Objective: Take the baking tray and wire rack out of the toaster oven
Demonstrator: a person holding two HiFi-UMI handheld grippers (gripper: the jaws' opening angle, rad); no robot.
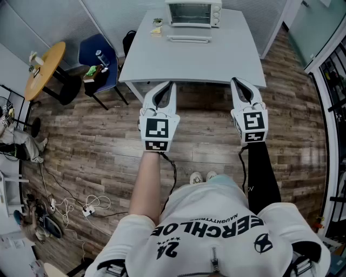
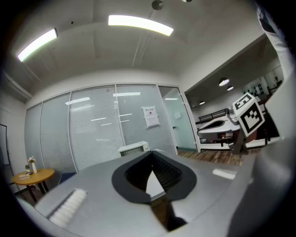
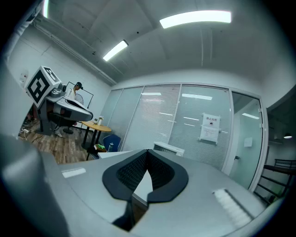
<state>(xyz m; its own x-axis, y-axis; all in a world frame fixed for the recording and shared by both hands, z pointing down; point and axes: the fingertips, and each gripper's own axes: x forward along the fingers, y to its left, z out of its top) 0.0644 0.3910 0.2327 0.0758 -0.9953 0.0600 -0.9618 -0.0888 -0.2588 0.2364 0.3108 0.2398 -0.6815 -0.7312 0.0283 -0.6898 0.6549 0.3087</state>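
Closed, empty: left gripper (image 1: 171, 84), right gripper (image 1: 234, 81); white table (image 1: 189, 65) bears toaster oven (image 1: 192, 12); blue chair (image 1: 93, 50) alongside.

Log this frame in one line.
stage: pre-approach | left gripper: shut, empty | right gripper: shut, empty | toaster oven: far end of table, untouched

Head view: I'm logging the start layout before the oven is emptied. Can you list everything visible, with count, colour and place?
white boxy toaster oven: one, white, far edge of table
rectangular grey table: one, light grey, ahead of the person
round wooden side table: one, yellow, left
blue chair: one, blue, between the two tables
loose floor cables: several, white and black, lower left
left claw: one, white, shut, empty, before table edge
right claw: one, white, shut, empty, beside it
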